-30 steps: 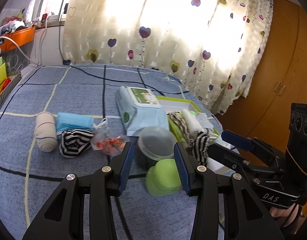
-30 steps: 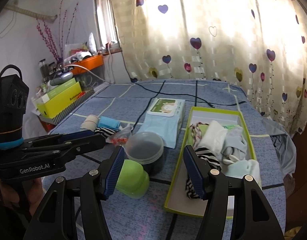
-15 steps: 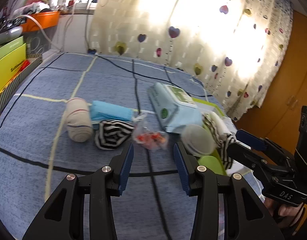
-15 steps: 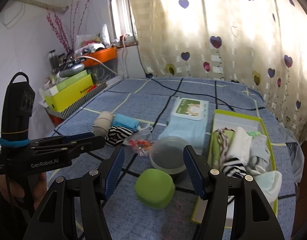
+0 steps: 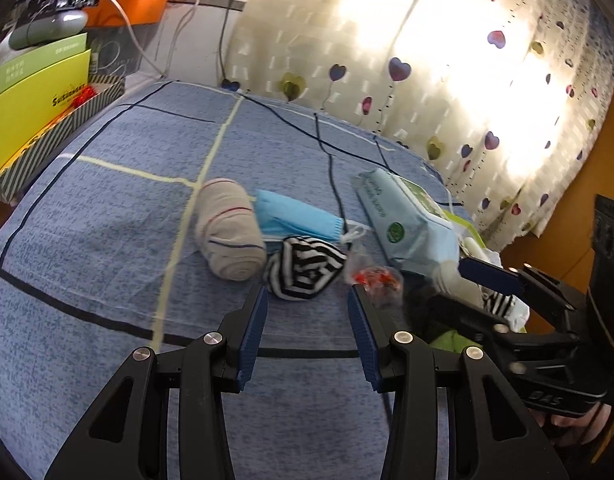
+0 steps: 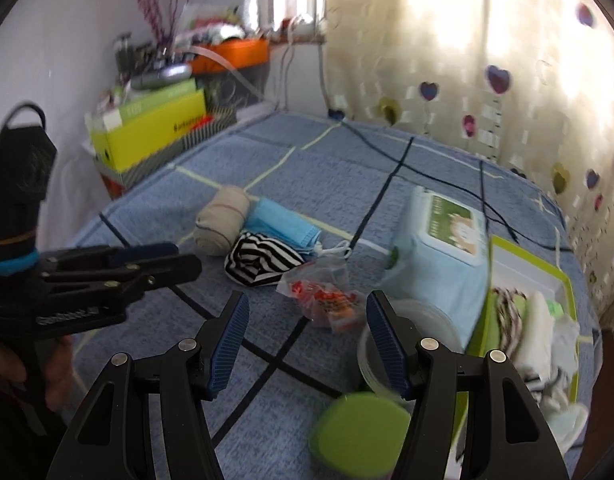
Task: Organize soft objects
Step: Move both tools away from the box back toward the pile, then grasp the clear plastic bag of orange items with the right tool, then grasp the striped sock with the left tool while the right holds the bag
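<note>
1. Nearest the cameras, the left gripper (image 5: 307, 300) is seen with its jaws apart and nothing between the pads; the right gripper (image 6: 307, 306) is likewise spread and empty. Both are held above the bed (image 5: 87, 248), which carries everything.

2. Just beyond the left gripper's tips lies the striped sock (image 5: 303, 270), bunched into a soft ball, roughly midway along the bed. It is judged to be the piece in hand, since the jaws frame it.

3. Touching the sock on its far side are the rolled beige sock (image 5: 229, 236) and the blue face mask (image 5: 299, 218), whose ear loops trail toward the wipes pack (image 5: 403, 220). A clear snack bag (image 6: 327, 300) lies just beside the sock, in line with the right gripper.

4. A good grasp is judged to call for the pads to be lowered astride the sock's thickest fold, clear of the mask's loops and the bag, so that only one item is lifted.

5. The closure is best made firmly, as the knit will compress and could slip from a shallow pinch.

6. Toward the bed's right edge, the green tray (image 6: 563, 280) is seen holding other socks and cloths; it is judged to be the destination. A green lid (image 6: 359, 436) and a clear round container (image 6: 419, 320) stand between, and should be passed over rather than brushed.

7. Farthest off, a yellow box (image 5: 35, 108) is seen past the left edge and a heart-print curtain (image 5: 467, 80) past the far edge.
</note>
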{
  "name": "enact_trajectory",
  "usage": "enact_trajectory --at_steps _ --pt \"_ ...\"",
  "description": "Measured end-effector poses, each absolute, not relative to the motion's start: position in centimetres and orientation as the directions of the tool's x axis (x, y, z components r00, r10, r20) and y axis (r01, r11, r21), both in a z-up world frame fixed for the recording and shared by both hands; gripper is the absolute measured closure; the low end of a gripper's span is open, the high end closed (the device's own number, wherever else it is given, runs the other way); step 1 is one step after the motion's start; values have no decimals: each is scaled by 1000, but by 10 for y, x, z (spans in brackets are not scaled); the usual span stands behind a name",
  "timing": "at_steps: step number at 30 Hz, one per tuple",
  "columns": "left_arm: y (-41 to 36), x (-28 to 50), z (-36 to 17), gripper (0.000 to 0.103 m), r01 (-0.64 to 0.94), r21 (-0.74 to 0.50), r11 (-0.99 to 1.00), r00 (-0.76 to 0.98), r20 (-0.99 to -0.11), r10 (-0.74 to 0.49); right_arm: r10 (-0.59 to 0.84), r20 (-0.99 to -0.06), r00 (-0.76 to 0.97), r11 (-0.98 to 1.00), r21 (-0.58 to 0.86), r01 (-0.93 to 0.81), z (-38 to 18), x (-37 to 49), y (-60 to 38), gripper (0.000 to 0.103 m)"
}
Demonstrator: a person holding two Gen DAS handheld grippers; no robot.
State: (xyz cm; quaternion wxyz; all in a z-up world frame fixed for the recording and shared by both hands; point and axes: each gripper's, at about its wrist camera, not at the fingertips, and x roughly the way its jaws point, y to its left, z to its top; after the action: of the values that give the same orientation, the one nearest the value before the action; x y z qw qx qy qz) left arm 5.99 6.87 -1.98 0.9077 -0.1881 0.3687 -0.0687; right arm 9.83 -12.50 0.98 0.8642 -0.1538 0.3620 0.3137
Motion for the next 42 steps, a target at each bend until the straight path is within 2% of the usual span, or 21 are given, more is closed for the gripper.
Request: enact_trajectory --at_steps 9,16,19,20,26,42 --pt "93 65 -30 60 -48 -421 906 716 -647 -263 265 -838 476 672 -193 -715 -17 129 -82 42" --pt "96 68 -32 60 -38 -436 899 713 -643 -281 162 -887 433 599 -261 -757 -39 144 -68 43" --pt "96 70 -33 60 -34 -439 898 707 -646 -289 142 -896 420 588 -265 -764 -47 150 -68 63" --pt "95 71 -34 60 -33 -439 898 705 -647 -291 140 -896 421 588 -267 -763 -49 151 -68 64" --pt "90 73 -34 60 -23 -439 898 693 -655 -302 178 -880 441 601 -258 -757 -42 151 -73 72" --pt "59 101 -44 60 -4 -387 922 621 -724 -301 436 -736 517 668 -121 -734 20 110 -119 73"
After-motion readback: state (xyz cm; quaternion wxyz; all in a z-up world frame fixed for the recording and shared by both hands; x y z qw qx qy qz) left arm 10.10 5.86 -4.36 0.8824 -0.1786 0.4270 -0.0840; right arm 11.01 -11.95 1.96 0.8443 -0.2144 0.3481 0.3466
